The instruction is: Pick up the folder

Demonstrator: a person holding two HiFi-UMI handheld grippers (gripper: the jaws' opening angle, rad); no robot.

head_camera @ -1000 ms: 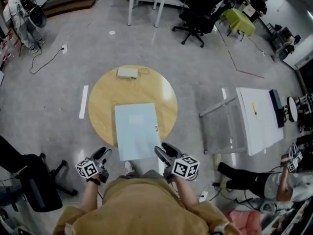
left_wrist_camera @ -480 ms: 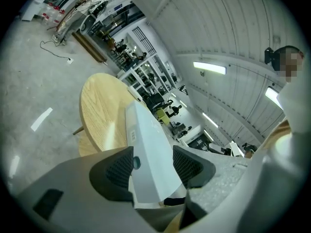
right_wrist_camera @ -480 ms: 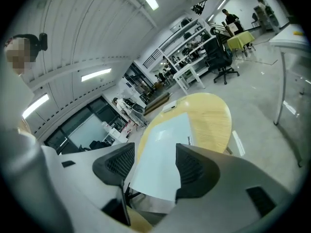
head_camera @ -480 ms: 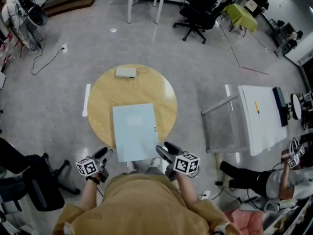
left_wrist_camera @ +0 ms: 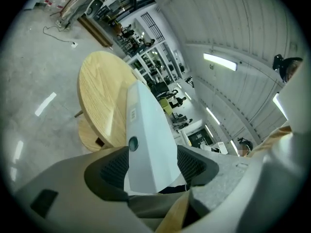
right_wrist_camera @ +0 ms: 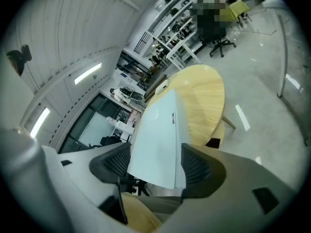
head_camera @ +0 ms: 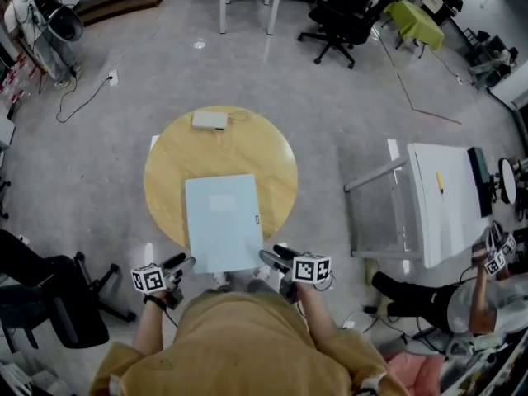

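Observation:
A light blue folder (head_camera: 223,221) lies flat on the round wooden table (head_camera: 169,163), its near edge hanging over the rim toward me. My left gripper (head_camera: 183,262) is at the folder's near-left corner and my right gripper (head_camera: 272,256) at its near-right corner. Both pairs of jaws have just been opening. In the left gripper view the folder (left_wrist_camera: 150,140) runs in between the dark pads (left_wrist_camera: 111,169), which stand apart. The right gripper view shows the same: the folder (right_wrist_camera: 160,140) lies between pads (right_wrist_camera: 198,168) that are spread wide.
A small white box (head_camera: 209,120) with a cable sits at the table's far side. A white table (head_camera: 450,205) with a metal frame stands to the right, and black office chairs (head_camera: 342,19) beyond. A dark chair (head_camera: 49,304) is at my left. A person (head_camera: 437,304) sits on the floor at right.
Both grippers have sunk a little toward the folder's near corners and rolled, the right one more. Their jaws look wider. The folder has stayed in place on the table.

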